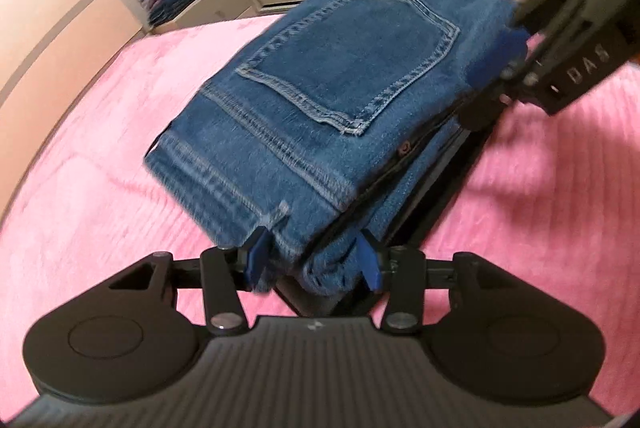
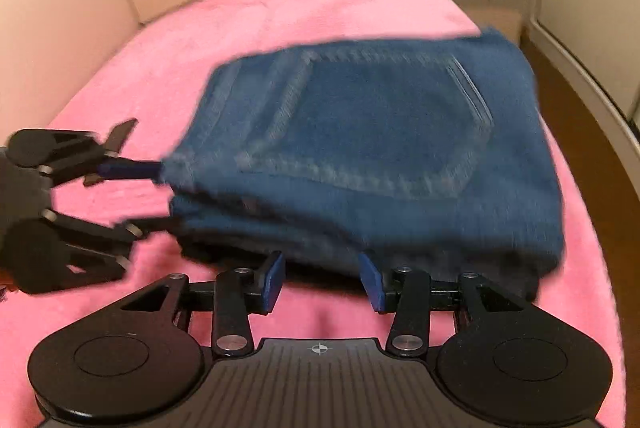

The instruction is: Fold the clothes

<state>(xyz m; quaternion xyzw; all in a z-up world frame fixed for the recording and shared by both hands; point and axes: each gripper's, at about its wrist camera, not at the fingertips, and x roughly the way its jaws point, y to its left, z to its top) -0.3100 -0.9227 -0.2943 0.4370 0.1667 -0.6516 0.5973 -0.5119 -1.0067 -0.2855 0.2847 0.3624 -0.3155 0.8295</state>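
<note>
Jeans (image 1: 320, 100) folded, above pink blanket (image 1: 100, 168); left gripper (image 1: 314, 262) and right gripper (image 2: 322, 278) each pinching jeans edge.

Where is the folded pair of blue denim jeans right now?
The folded blue denim jeans sit pocket-up, centred in both wrist views over the pink fuzzy bedspread, gripped by the left gripper and right gripper.
</note>
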